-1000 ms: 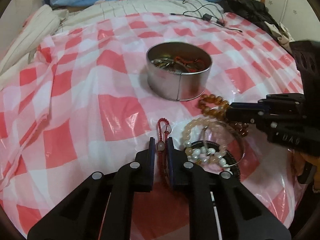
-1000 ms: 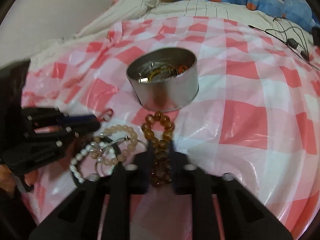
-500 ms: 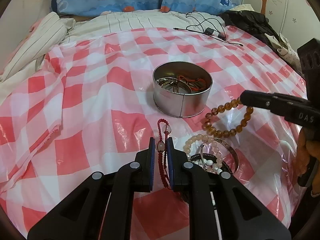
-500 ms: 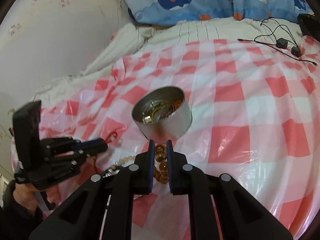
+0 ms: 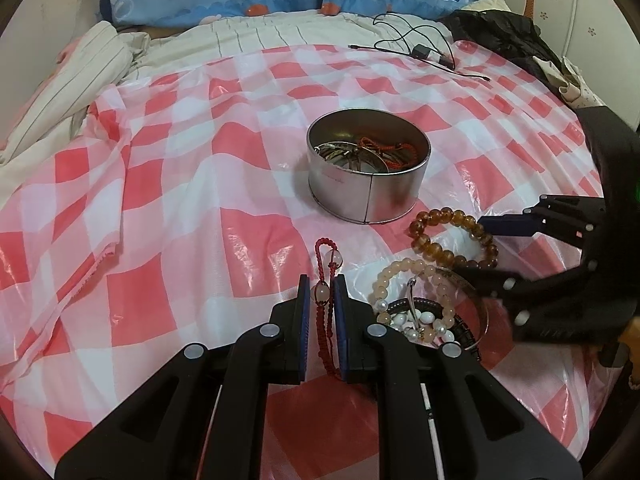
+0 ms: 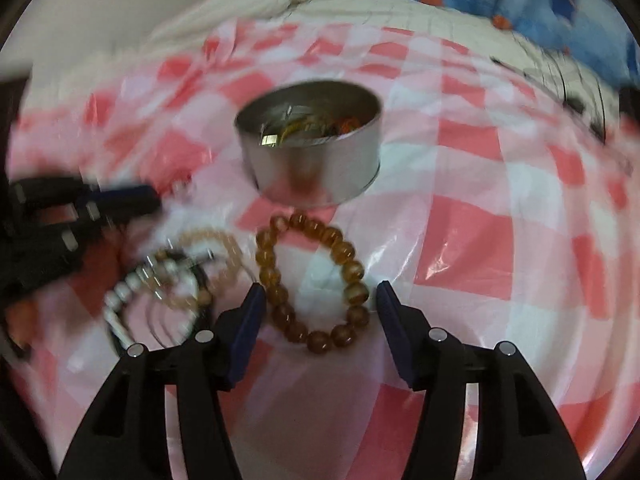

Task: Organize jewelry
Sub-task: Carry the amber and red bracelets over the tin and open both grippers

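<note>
My left gripper [image 5: 320,292] is shut on a red cord bracelet [image 5: 325,256] with clear beads, whose loop lies on the checked cloth ahead of the fingers. An amber bead bracelet [image 6: 312,280] lies flat on the cloth in front of the round metal tin [image 6: 312,140]. My right gripper [image 6: 320,296] has its jaws opening, with the amber bracelet [image 5: 452,240] between them and no pad pressing on it. The left wrist view shows the right gripper [image 5: 474,248] coming in from the right. The tin [image 5: 368,172] holds bangles and a red cord.
A heap of pale bead, pearl, black and silver bracelets [image 5: 420,308] lies right of my left gripper. A black cable [image 5: 420,52] and dark clothing [image 5: 500,36] lie at the far right. A striped blanket [image 5: 72,80] is bunched at the left. The right wrist view is blurred.
The right gripper had raised the amber bracelet; now its jaws stand apart and the bracelet lies on the cloth before the tin. The left gripper keeps its hold on the red cord.
</note>
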`<action>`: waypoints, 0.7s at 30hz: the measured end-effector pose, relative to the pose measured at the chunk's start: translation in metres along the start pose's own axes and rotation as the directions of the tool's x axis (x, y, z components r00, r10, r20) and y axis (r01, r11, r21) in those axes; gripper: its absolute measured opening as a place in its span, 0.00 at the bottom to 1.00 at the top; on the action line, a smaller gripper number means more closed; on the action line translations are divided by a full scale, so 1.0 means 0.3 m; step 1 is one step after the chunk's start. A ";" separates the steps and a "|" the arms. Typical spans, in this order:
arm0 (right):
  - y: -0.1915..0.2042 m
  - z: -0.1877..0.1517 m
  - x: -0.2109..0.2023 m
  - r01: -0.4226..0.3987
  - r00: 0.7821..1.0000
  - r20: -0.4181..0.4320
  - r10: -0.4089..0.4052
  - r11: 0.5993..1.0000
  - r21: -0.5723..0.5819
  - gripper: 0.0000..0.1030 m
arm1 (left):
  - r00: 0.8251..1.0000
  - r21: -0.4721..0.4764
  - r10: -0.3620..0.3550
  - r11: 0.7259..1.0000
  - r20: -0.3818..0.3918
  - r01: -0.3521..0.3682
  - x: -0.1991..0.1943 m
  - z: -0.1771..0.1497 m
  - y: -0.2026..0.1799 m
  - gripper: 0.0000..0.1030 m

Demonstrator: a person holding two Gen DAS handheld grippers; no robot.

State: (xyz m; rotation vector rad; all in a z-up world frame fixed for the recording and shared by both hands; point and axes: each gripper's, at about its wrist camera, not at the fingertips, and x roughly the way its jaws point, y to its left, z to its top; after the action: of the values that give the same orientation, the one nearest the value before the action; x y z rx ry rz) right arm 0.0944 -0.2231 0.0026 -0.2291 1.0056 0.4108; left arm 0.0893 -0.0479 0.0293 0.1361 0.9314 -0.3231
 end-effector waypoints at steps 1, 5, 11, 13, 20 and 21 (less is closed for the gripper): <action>-0.005 -0.002 0.001 -0.007 1.000 0.005 0.007 1.000 0.009 0.54 | 1.000 0.001 0.000 1.000 -0.001 0.000 0.001 0.000 0.000 0.10; -0.037 -0.007 -0.004 -0.050 0.998 0.032 0.048 0.997 0.058 0.23 | 1.000 0.005 -0.006 1.000 -0.013 0.007 0.009 -0.006 -0.002 0.10; -0.082 0.008 -0.067 -0.223 0.969 0.141 0.201 0.961 0.163 0.11 | 1.000 0.006 -0.013 1.000 -0.016 0.013 0.015 -0.011 -0.006 0.10; -0.134 0.007 -0.094 -0.308 0.943 0.203 0.264 0.923 0.229 0.11 | 1.000 0.001 -0.012 1.000 0.006 0.012 -0.002 -0.004 -0.005 0.10; -0.157 0.014 -0.075 -0.340 0.935 0.209 0.288 0.896 0.287 0.12 | 1.000 -0.007 -0.005 1.000 0.021 0.006 -0.009 0.003 -0.001 0.10; -0.153 0.017 -0.085 -0.353 0.927 0.231 0.294 0.893 0.279 0.11 | 1.000 -0.006 -0.006 1.000 0.024 0.007 -0.012 0.003 -0.002 0.10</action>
State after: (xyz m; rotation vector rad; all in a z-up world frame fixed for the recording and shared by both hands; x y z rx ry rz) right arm 0.1065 -0.2684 0.0269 0.2694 0.9126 0.5565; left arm 0.0879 -0.0479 0.0326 0.1232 0.9098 -0.3271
